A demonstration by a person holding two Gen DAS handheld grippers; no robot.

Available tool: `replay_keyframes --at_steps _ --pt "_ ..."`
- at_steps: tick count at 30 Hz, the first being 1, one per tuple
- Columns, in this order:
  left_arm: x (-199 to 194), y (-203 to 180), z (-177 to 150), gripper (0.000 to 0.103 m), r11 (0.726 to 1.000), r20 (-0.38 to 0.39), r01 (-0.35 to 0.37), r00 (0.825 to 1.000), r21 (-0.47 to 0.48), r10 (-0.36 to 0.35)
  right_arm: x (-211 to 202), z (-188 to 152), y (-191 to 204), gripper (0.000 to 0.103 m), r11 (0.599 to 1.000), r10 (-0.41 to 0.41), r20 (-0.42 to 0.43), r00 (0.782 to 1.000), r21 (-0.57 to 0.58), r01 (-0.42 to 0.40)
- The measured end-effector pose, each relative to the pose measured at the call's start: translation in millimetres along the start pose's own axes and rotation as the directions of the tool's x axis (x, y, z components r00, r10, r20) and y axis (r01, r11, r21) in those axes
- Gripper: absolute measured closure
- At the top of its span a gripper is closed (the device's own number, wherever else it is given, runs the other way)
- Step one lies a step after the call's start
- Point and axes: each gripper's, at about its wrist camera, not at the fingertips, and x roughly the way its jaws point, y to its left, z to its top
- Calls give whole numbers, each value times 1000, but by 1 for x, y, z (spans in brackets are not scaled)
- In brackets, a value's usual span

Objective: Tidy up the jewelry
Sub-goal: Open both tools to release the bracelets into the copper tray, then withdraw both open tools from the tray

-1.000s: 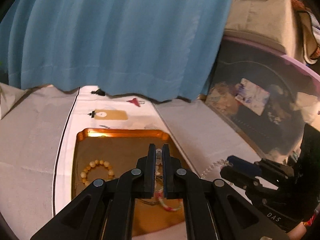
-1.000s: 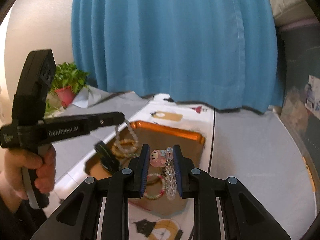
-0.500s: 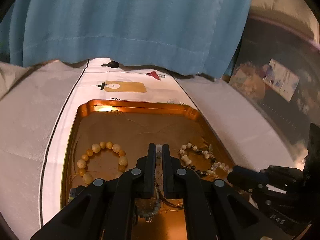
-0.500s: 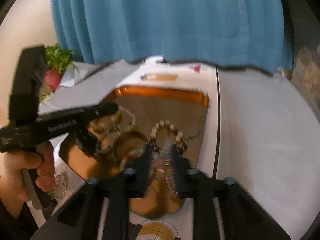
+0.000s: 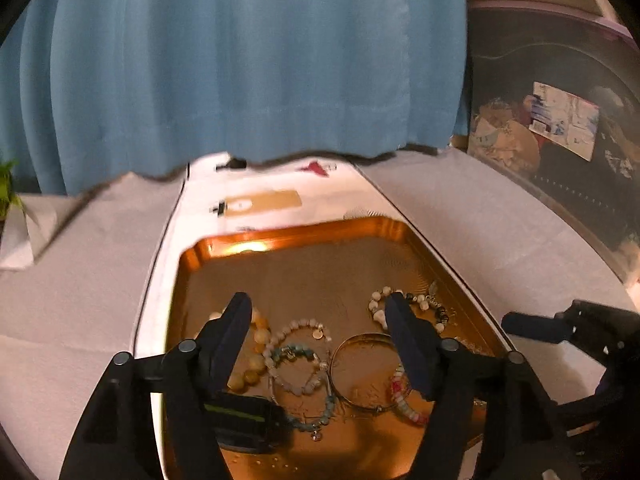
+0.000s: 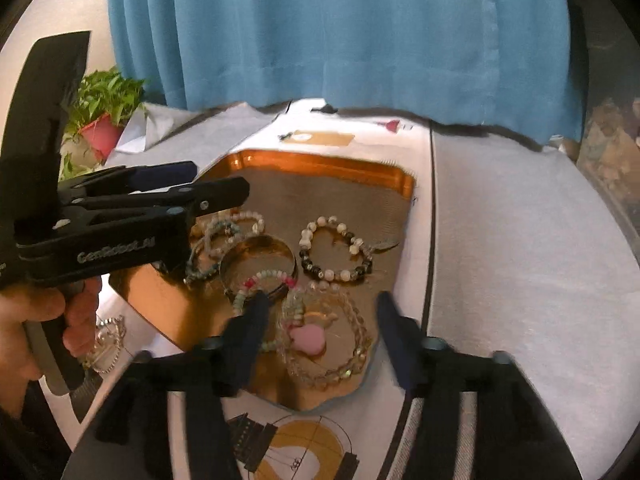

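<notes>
**Both jaws opened, bracelets released into the tray**

Since the earlier frames, both pairs of jaws have been opened wide and the pieces they pinched have been let go: the left gripper (image 5: 318,334), shut on a bracelet a second ago, is now spread with nothing between its fingers, and the right gripper (image 6: 320,320) is likewise spread and empty. The clear bead bracelet with its pink charm (image 6: 306,338) is seen lying flat in the near corner of the gold tray (image 6: 320,162), directly between and just below the right jaws. Beside it are laid the gold bangle (image 6: 258,264), a pink-and-green bead bracelet (image 6: 268,280) across its near rim, and the black-and-white bead bracelet (image 6: 334,252) farther toward the back. A silver chain (image 6: 106,344) is left on the counter (image 6: 520,240), outside the tray and just beside the left hand (image 6: 36,320). That chain is judged the next piece to be gathered; the left gripper is the nearer one, and the chain lies behind and below its jaws, so a pull-back and downward turn would be needed.
</notes>
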Motion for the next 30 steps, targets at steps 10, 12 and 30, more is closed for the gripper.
replay_keyframes --at_steps 10,12,30 --pt "-43 7 -6 25 1000 18 25 1000 2 -25 -30 2 15 27 1000 -27 103 994 4 26" --pt "-66 11 -15 17 1000 44 -10 999 27 9 -40 1 17 10 999 -15 133 991 45 9" --pt "-253 44 -63 1 979 67 -134 987 -155 146 -167 -14 106 0 995 92 310 946 -3 -96"
